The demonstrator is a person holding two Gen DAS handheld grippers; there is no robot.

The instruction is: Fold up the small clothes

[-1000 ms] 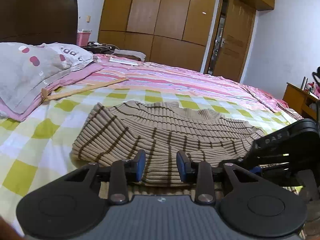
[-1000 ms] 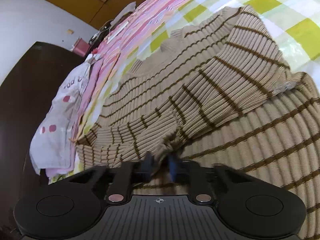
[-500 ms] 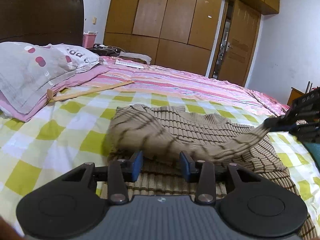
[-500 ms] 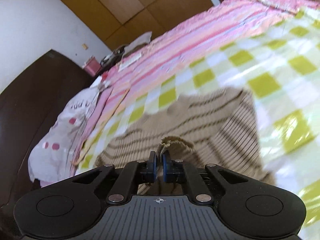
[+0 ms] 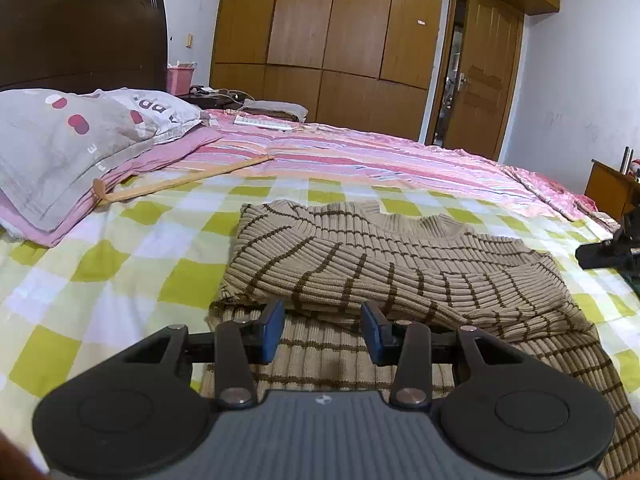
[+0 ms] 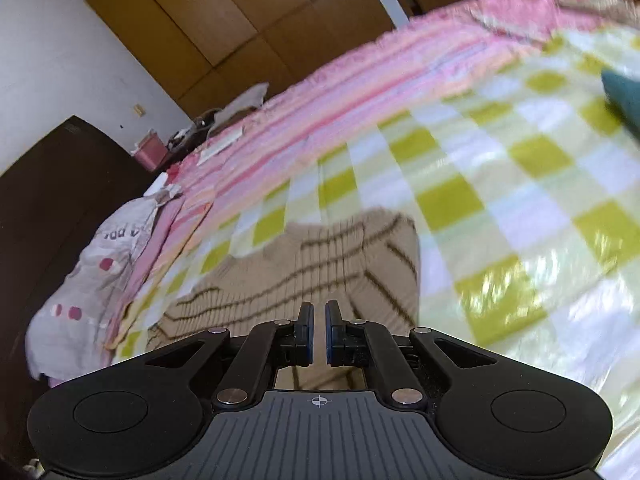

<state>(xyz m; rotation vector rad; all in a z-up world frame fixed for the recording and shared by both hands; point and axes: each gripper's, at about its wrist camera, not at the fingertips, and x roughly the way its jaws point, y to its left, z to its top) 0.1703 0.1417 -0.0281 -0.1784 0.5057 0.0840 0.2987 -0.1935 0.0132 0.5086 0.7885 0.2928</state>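
Observation:
A tan ribbed sweater with brown stripes [image 5: 380,272] lies on the green-checked bed sheet [image 5: 120,264], one sleeve folded across its chest. My left gripper [image 5: 322,330] is open and empty, hovering just above the sweater's near part. My right gripper [image 6: 319,334] has its jaws almost closed with a thin gap and nothing between them; it hangs above the sweater [image 6: 320,256]. It also shows at the right edge of the left wrist view [image 5: 612,248].
Grey pillows [image 5: 68,140] lie on pink bedding at the left by a dark headboard [image 5: 80,28]. A pink striped quilt [image 5: 360,160] covers the far bed. A wooden stick [image 5: 180,180] lies by the pillows. A teal item [image 6: 624,92] sits at the right.
My right gripper carried the sleeve across the sweater, let it go and pulled away to the right. The sleeve now lies folded across the chest. My left gripper rose slightly.

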